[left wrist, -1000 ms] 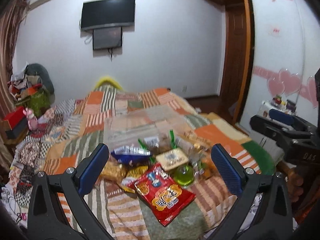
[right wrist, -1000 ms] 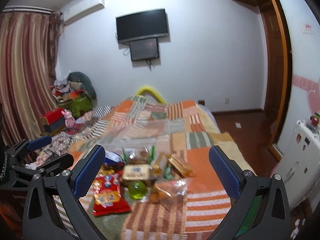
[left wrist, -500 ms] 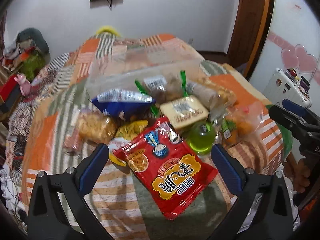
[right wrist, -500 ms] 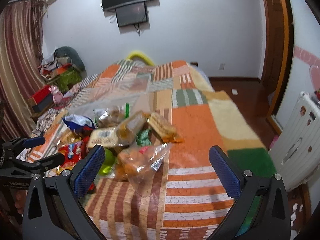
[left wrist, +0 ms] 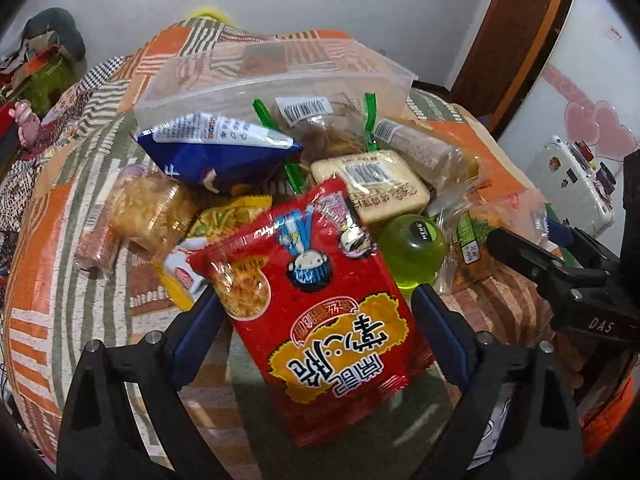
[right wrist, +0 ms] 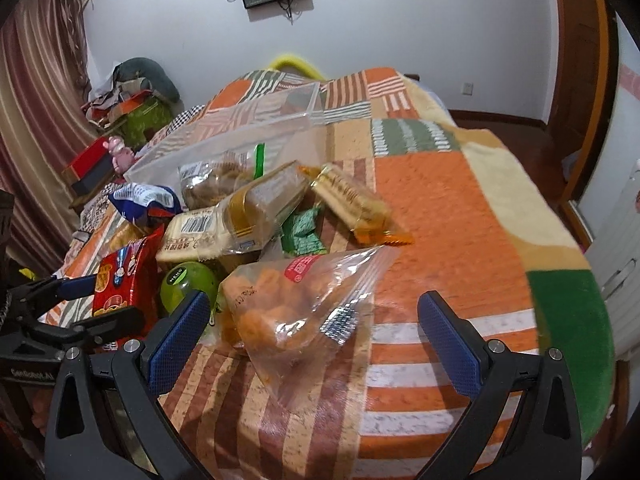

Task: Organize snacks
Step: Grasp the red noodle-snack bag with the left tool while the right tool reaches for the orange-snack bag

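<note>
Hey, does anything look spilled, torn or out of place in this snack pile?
Nothing looks spilled or torn. The snacks lie heaped outside the clear bin, and the red noodle packet lies askew atop the pile.

Counted on the bedspread point(right wrist: 452, 208), by kind:

- 1 red noodle pkt point(left wrist: 320, 300), near edge.
- 1 blue chip bag point(left wrist: 224, 152).
- 1 clear plastic bin point(left wrist: 272, 68), toward the far end.
- 1 green round bottle point(left wrist: 412, 252).
- 1 beige flat box point(left wrist: 372, 186).
- 1 zip bag of orange puffs point(right wrist: 296, 304).
- 1 long cracker sleeve point(right wrist: 264, 204).
- 1 gold-orange wrapped bar pkt point(right wrist: 352, 200).
- 1 small green pkt point(right wrist: 302, 232).
- 1 clear bag w/ green clips point(left wrist: 320, 128) — 2 clips.
- 1 bag of yellow-orange crisps point(left wrist: 148, 208).
- 1 yellow snack pkt point(left wrist: 228, 216).
- Approx 12 snack items + 1 bin — some partly buried, count may miss any hidden ones.
</note>
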`<state>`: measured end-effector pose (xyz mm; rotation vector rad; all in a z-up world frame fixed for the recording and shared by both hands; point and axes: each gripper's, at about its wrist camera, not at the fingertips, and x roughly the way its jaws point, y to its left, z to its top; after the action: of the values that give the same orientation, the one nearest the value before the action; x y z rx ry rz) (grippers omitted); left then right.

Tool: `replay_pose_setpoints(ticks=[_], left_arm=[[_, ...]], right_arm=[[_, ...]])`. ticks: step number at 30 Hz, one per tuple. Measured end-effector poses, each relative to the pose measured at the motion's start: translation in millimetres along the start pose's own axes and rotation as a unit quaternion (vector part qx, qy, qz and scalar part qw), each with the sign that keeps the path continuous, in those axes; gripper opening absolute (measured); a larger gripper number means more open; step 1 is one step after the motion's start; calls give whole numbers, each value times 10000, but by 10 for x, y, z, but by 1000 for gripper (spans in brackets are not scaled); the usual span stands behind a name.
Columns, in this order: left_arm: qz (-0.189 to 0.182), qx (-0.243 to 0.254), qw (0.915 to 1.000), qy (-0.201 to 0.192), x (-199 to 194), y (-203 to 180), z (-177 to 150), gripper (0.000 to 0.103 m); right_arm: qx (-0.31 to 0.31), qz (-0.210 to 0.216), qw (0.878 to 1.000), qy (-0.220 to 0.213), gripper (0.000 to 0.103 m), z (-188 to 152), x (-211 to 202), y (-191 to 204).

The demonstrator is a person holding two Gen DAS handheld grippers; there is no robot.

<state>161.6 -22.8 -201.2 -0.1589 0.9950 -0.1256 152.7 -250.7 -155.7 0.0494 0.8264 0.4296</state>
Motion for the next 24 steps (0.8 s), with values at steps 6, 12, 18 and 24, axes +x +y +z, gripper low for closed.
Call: replay_pose_setpoints(ticks=[6, 12, 18, 24], left_arm=[[-145, -168, 9997, 57, 109, 53, -26, 83], [-241, -232, 9994, -41, 21, 105, -22, 69], [-206, -17, 9995, -241, -147, 28, -40, 69], [-88, 191, 9978, -631, -401, -20, 7, 69]], right_arm=[[-25, 97, 9999, 73, 95, -6, 46, 25], [-77, 438, 9988, 208, 61, -3, 78, 63], [-209, 409, 9987, 214, 55, -1, 55, 124], [-246, 322, 9991, 109, 54, 33, -64, 146]])
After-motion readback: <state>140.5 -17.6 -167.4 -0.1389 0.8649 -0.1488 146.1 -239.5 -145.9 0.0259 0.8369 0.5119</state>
